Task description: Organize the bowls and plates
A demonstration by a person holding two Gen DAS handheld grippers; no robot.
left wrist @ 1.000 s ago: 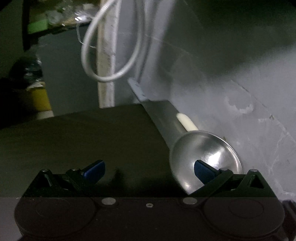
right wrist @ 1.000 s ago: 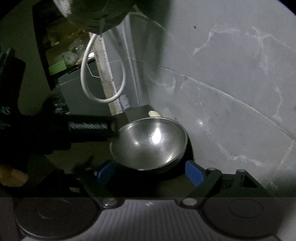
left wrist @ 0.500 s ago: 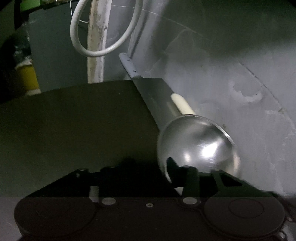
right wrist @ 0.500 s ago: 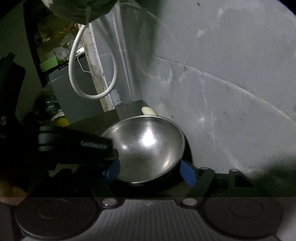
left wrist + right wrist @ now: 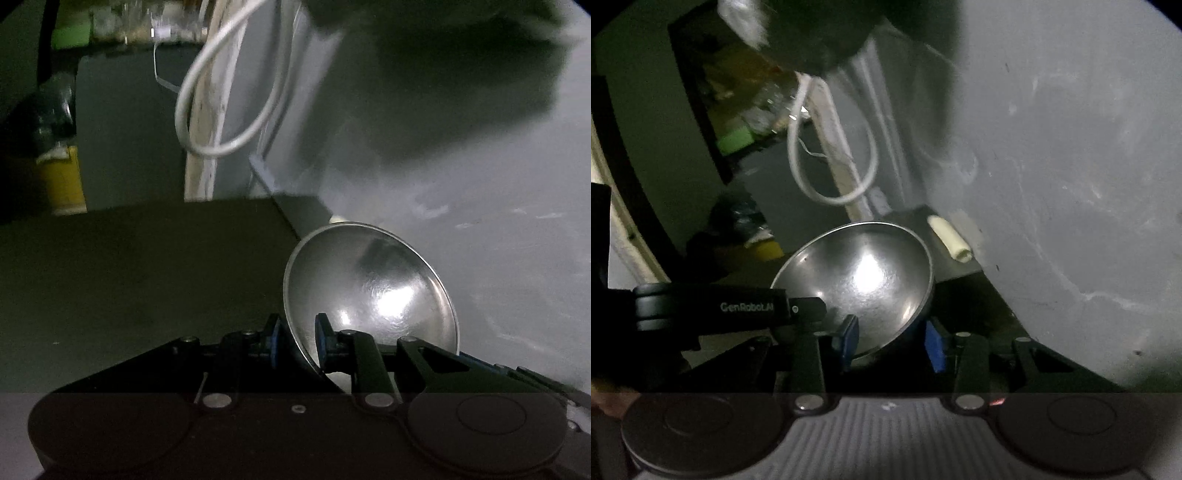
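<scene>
A steel bowl (image 5: 373,291) is tilting at lower centre of both views, its hollow facing up and toward the cameras, above the dark surface (image 5: 147,266). The left gripper (image 5: 295,341) is closing on its near rim; the right gripper (image 5: 890,341) is closing around its lower edge. The left gripper's body is reading "GenRobot.AI".

Wall (image 5: 480,184) close right; table (image 5: 129,277) clear leftward

The bowl (image 5: 860,291) sits between the right gripper's (image 5: 892,345) fingers; the left gripper (image 5: 297,345) straddles its rim; the wall (image 5: 1052,166) stands beyond, rightward.
</scene>
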